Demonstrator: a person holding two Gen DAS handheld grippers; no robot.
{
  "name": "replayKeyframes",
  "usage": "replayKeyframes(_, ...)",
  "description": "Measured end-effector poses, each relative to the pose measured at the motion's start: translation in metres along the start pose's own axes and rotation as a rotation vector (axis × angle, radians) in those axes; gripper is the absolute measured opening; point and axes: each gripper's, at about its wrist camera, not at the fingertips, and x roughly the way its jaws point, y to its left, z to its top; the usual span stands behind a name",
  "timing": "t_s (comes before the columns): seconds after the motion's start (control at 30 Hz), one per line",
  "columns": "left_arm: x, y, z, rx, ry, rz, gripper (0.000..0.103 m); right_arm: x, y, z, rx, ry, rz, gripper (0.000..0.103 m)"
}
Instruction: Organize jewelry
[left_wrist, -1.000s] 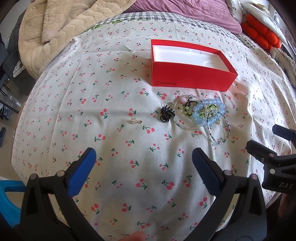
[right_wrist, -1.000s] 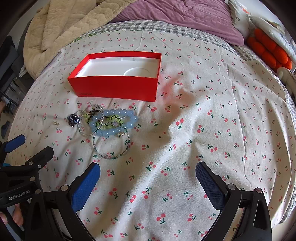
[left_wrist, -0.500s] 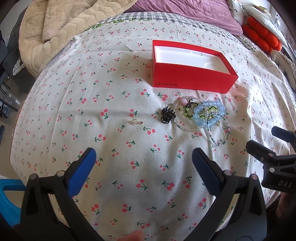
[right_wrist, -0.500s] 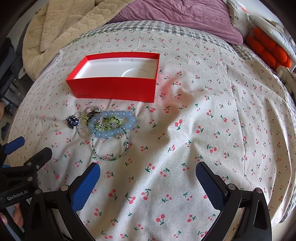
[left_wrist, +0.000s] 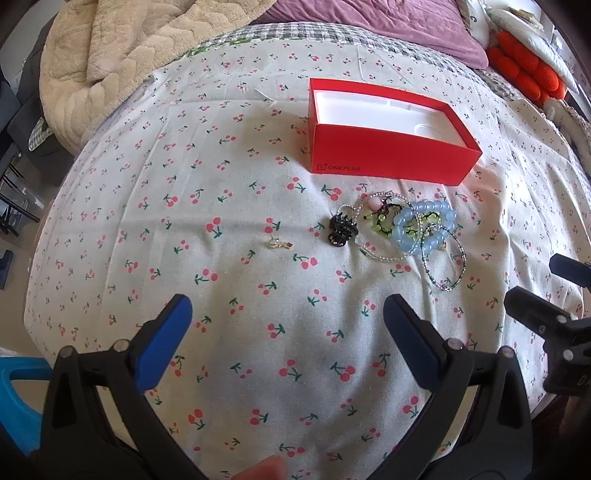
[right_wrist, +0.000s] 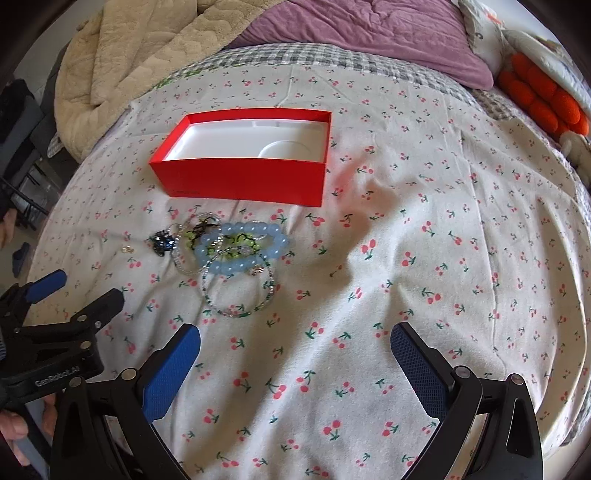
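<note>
An open red box (left_wrist: 388, 133) with a white inner tray stands on the cherry-print bed cover; it also shows in the right wrist view (right_wrist: 243, 162). In front of it lies a pile of jewelry: pale blue bead bracelets (left_wrist: 424, 225) (right_wrist: 243, 245), a thin beaded ring bracelet (left_wrist: 445, 262) (right_wrist: 238, 291), a black hair claw (left_wrist: 341, 230) (right_wrist: 164, 242) and a small gold earring (left_wrist: 279, 243) (right_wrist: 127, 249) apart to the left. My left gripper (left_wrist: 286, 325) is open and empty, short of the pile. My right gripper (right_wrist: 295, 347) is open and empty, to the right of the pile.
A beige blanket (left_wrist: 122, 48) and purple quilt (right_wrist: 369, 33) lie at the far end of the bed. Orange cushions (right_wrist: 539, 99) sit at the far right. The bed's left edge drops to the floor (left_wrist: 18, 206). A blue object (left_wrist: 14, 398) is below left.
Both grippers have drawn back slightly, so the box and jewelry sit a little lower and nearer the middle of each view. Both stay open. Nothing on the bed has moved.
</note>
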Motion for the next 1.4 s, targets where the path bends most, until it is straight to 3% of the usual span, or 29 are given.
replayKeyframes(0.07, -0.002, 0.000, 0.000, 0.017, -0.018, -0.009, 0.103, 0.000, 0.000, 0.001, 0.013, 0.005, 0.026, 0.103)
replayKeyframes(0.33, 0.002, 0.006, 0.000, 0.025, -0.021, -0.068, 0.103, 0.008, -0.009, 0.008, 0.030, 0.017, -0.026, 0.103)
replayKeyframes(0.63, 0.009, 0.014, 0.019, 0.034, 0.048, -0.211, 0.099, 0.012, -0.026, 0.035, 0.060, 0.063, 0.107, 0.100)
replayKeyframes(0.83, 0.025, 0.005, 0.039, 0.115, 0.110, -0.297, 0.072, 0.027, -0.049, 0.056, 0.167, 0.087, 0.317, 0.073)
replayKeyframes(1.0, 0.041, -0.001, 0.040, 0.156, 0.094, -0.378, 0.065, 0.057, -0.048, 0.053, 0.184, 0.162, 0.412, 0.045)
replayKeyframes(1.27, 0.058, -0.012, 0.044, 0.253, 0.056, -0.374, 0.063, 0.082, -0.017, 0.041, 0.019, 0.212, 0.312, 0.034)
replayKeyframes(1.4, 0.061, -0.017, 0.044, 0.275, 0.053, -0.358, 0.052, 0.081, 0.000, 0.036, -0.079, 0.182, 0.247, 0.032)
